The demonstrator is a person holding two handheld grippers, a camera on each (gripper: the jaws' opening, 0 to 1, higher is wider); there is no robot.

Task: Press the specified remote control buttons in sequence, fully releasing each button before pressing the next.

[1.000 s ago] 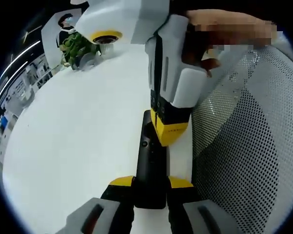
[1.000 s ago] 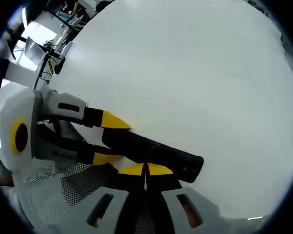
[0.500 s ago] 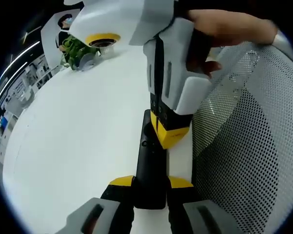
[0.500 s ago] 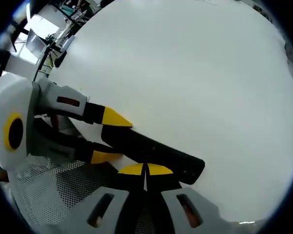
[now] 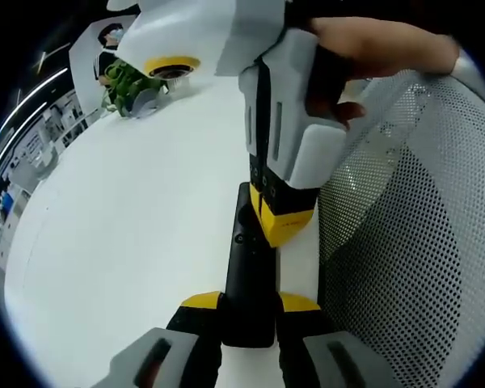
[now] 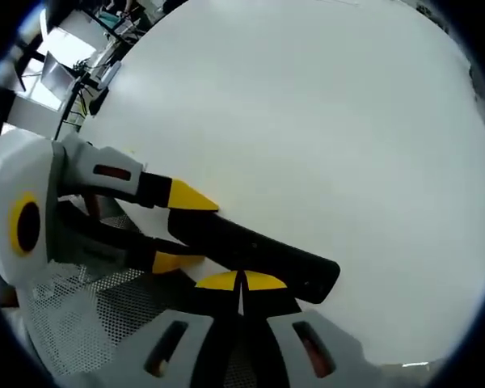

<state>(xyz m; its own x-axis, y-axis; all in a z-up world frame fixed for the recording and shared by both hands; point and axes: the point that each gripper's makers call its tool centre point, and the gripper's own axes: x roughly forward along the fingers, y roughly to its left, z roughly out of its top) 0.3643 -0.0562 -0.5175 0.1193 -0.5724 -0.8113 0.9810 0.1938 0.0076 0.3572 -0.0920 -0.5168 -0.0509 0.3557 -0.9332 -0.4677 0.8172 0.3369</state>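
The black remote control (image 5: 249, 271) lies flat on the white surface (image 5: 129, 218), close to the surface's edge, where a white perforated mesh chair back (image 5: 404, 242) stands just beside it. In the left gripper view the remote runs lengthwise away from the camera, with a small round button near its far end.

The left tool (image 5: 250, 303) is clamped on the remote's near end: its 2 yellow-tipped jaws sit one on each long side of the black body, touching it. In the right gripper view the same tool (image 6: 176, 229) enters from the left, its 2 yellow tips bracketing one end of the remote (image 6: 259, 255).

The right tool (image 6: 241, 281) has its 2 yellow tips drawn together with only a thin seam between them, and they rest against the long edge of the remote near its middle. In the left gripper view this tool (image 5: 281, 222) comes down from above, its yellow tip pressed onto the far part of the remote's top face, beside the round button. A person's hand (image 5: 364, 52) grips its white body.

At the far end of the surface a green plant (image 5: 125, 81) stands.
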